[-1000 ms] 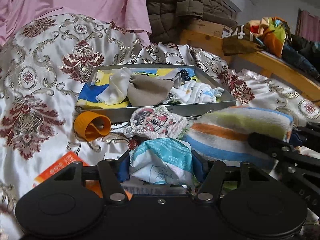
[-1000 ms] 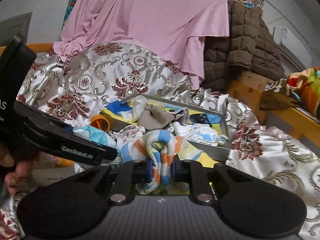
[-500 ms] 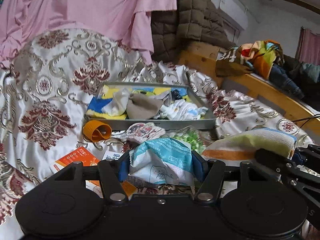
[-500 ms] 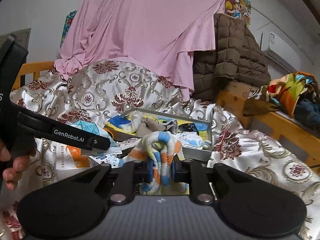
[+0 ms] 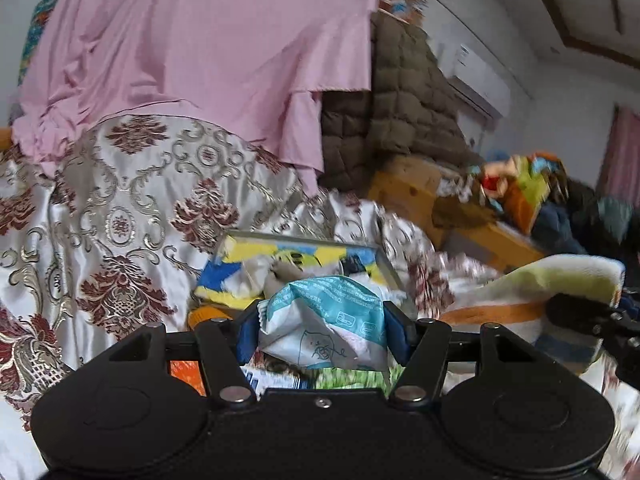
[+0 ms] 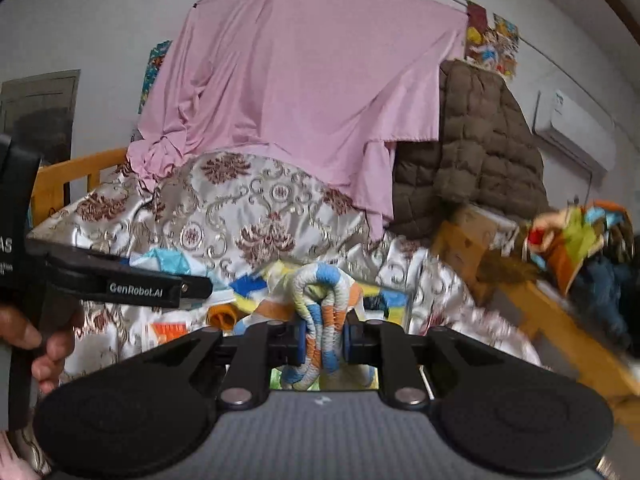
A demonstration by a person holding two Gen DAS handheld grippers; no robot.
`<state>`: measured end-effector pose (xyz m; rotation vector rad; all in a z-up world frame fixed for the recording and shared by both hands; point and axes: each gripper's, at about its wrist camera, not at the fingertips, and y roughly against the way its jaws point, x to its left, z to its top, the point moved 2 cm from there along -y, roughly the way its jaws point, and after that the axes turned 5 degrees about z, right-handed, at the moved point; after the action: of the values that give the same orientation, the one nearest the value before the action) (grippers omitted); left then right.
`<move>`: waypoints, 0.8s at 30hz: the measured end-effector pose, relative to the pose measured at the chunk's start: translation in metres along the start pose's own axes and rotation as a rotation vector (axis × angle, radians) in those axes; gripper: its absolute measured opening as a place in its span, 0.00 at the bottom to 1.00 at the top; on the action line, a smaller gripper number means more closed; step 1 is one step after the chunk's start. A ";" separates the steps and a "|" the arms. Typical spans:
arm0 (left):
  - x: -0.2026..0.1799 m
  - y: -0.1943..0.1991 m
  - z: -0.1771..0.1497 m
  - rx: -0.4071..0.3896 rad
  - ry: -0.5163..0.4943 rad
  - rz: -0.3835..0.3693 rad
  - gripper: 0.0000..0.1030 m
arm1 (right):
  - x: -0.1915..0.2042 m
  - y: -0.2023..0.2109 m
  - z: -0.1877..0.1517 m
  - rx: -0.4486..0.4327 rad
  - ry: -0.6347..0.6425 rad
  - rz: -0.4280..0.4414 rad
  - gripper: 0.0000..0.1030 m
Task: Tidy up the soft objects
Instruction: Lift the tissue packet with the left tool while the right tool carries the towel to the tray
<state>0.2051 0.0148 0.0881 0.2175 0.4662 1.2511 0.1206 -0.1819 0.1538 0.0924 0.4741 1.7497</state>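
Note:
My left gripper (image 5: 322,334) is shut on a teal and white printed soft packet (image 5: 324,320) and holds it in the air before the grey tray (image 5: 390,276). The tray holds a yellow and blue cloth and several small cloths. My right gripper (image 6: 324,340) is shut on a folded striped towel (image 6: 322,304) with orange, blue and white bands, held up in front of the tray (image 6: 404,300). The towel also shows at the right of the left wrist view (image 5: 532,292). The left gripper shows at the left of the right wrist view (image 6: 120,284).
The patterned satin bedspread (image 5: 120,220) covers the bed. An orange cup (image 6: 222,316) lies by the tray's near left corner. An orange packet (image 5: 184,372) and papers lie below my left gripper. A pink sheet (image 6: 300,92), a brown quilted coat (image 6: 480,140) and a wooden bench (image 6: 560,320) with clothes stand behind.
Both grippers have lifted and pulled back from the tray with their loads. The views have tilted up, so the tray looks smaller and farther away.

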 end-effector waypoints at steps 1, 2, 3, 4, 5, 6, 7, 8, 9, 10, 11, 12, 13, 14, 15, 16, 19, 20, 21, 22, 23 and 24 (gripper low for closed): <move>0.002 0.000 0.009 -0.001 0.020 0.004 0.61 | -0.001 -0.001 0.010 -0.004 0.000 0.004 0.18; 0.003 0.000 0.017 -0.005 0.034 0.015 0.61 | -0.003 -0.004 0.024 -0.008 -0.004 0.008 0.18; 0.004 0.000 0.027 -0.009 0.051 0.027 0.61 | -0.005 -0.007 0.033 -0.009 -0.012 0.009 0.18; 0.005 0.000 0.039 -0.013 0.071 0.030 0.61 | -0.007 -0.012 0.047 -0.008 -0.035 0.014 0.18; 0.005 0.000 0.049 -0.021 0.085 0.025 0.61 | -0.009 -0.017 0.057 -0.009 -0.061 0.020 0.18; 0.004 0.001 0.060 -0.038 0.092 0.021 0.62 | -0.011 -0.022 0.067 -0.018 -0.086 0.027 0.18; 0.003 0.001 0.069 -0.054 0.082 0.021 0.62 | -0.012 -0.028 0.077 -0.040 -0.104 0.033 0.18; 0.003 0.000 0.078 -0.069 0.062 0.028 0.62 | -0.014 -0.035 0.084 -0.064 -0.112 0.036 0.18; 0.002 -0.001 0.084 -0.078 0.045 0.040 0.62 | -0.015 -0.045 0.090 -0.084 -0.124 0.038 0.18; 0.003 -0.004 0.091 -0.088 0.030 0.058 0.62 | -0.018 -0.057 0.094 -0.096 -0.149 0.044 0.18; 0.005 -0.008 0.095 -0.089 0.027 0.069 0.62 | -0.021 -0.068 0.096 -0.104 -0.180 0.054 0.18; 0.009 -0.014 0.100 -0.086 0.033 0.079 0.62 | -0.025 -0.083 0.097 -0.119 -0.212 0.065 0.18; 0.014 -0.020 0.103 -0.081 0.045 0.085 0.62 | -0.030 -0.096 0.097 -0.143 -0.230 0.072 0.18; 0.017 -0.027 0.106 -0.077 0.059 0.090 0.62 | -0.034 -0.110 0.096 -0.168 -0.239 0.076 0.18; 0.022 -0.036 0.108 -0.070 0.072 0.096 0.62 | -0.038 -0.122 0.093 -0.185 -0.245 0.077 0.18; 0.026 -0.047 0.110 -0.064 0.079 0.105 0.62 | -0.042 -0.139 0.089 -0.203 -0.253 0.081 0.18; 0.034 -0.084 0.110 -0.055 0.052 0.139 0.62 | -0.053 -0.177 0.070 -0.245 -0.260 0.086 0.18; 0.036 -0.097 0.109 -0.052 0.041 0.152 0.62 | -0.056 -0.189 0.065 -0.253 -0.258 0.079 0.18; 0.038 -0.111 0.107 -0.050 0.034 0.164 0.62 | -0.058 -0.203 0.061 -0.244 -0.251 0.070 0.18; 0.041 -0.127 0.105 -0.045 0.032 0.173 0.62 | -0.061 -0.217 0.057 -0.240 -0.252 0.066 0.18; 0.043 -0.141 0.103 -0.039 0.033 0.178 0.62 | -0.065 -0.229 0.052 -0.240 -0.259 0.063 0.18; 0.045 -0.158 0.101 -0.030 0.031 0.186 0.62 | -0.066 -0.239 0.049 -0.231 -0.253 0.061 0.18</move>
<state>0.3973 0.0179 0.1036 0.2204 0.4614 1.4443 0.3716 -0.1945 0.1243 0.1628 0.0848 1.8105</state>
